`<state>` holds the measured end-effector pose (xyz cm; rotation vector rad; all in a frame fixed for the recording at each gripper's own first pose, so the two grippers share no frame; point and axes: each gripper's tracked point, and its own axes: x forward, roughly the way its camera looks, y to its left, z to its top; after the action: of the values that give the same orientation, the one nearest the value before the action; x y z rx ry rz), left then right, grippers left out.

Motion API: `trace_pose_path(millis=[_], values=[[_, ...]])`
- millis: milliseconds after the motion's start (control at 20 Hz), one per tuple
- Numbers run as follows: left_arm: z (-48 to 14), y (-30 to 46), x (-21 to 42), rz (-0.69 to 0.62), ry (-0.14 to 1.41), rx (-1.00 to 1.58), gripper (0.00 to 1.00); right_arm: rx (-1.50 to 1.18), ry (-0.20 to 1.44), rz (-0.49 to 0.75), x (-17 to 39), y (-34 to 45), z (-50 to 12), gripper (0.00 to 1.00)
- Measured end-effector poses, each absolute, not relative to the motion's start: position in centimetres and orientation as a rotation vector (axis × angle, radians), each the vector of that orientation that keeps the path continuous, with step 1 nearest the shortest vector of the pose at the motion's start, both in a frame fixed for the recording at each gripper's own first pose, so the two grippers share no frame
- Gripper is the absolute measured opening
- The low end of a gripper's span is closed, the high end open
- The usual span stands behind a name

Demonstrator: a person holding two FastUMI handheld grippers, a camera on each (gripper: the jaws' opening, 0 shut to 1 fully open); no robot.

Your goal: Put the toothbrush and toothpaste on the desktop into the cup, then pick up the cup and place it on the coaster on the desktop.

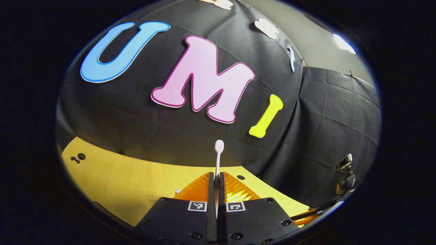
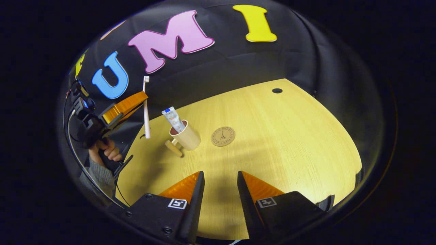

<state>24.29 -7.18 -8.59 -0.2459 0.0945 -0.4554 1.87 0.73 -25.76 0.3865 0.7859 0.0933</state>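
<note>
In the right gripper view a beige cup [image 2: 187,136] with a side handle stands on the yellow desktop [image 2: 272,136], and a toothpaste tube [image 2: 173,118] leans inside it. A round brown coaster [image 2: 223,136] lies just right of the cup. My left gripper [image 2: 141,98] hangs in the air to the left of the cup, shut on a white toothbrush [image 2: 146,109] held upright, bristles up. In the left gripper view that toothbrush [image 1: 218,156] sticks up from between my left gripper's [image 1: 216,177] closed fingers. My right gripper [image 2: 220,177] stands open over the desk's near part, nothing between its fingers.
A hand [image 2: 105,151] in a grey sleeve holds the left gripper at the desk's left edge. A small dark hole [image 2: 277,90] marks the desk's far right corner. A camera on a stand [image 1: 344,177] sits by the wall in the left gripper view.
</note>
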Motion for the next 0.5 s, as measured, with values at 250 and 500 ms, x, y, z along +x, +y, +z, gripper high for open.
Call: trace_pose_path(millis=[250,500], values=[[-10.2,-7.3,27.7,-0.454,0.072,-0.218,0.06,0.38,0.801,0.029,0.2,-0.5,-26.3,0.59],[-11.2,-7.3,30.0,-0.451,0.043,-0.19,0.06,0.371,0.822,0.002,-0.7,-0.9,-27.3,0.59]])
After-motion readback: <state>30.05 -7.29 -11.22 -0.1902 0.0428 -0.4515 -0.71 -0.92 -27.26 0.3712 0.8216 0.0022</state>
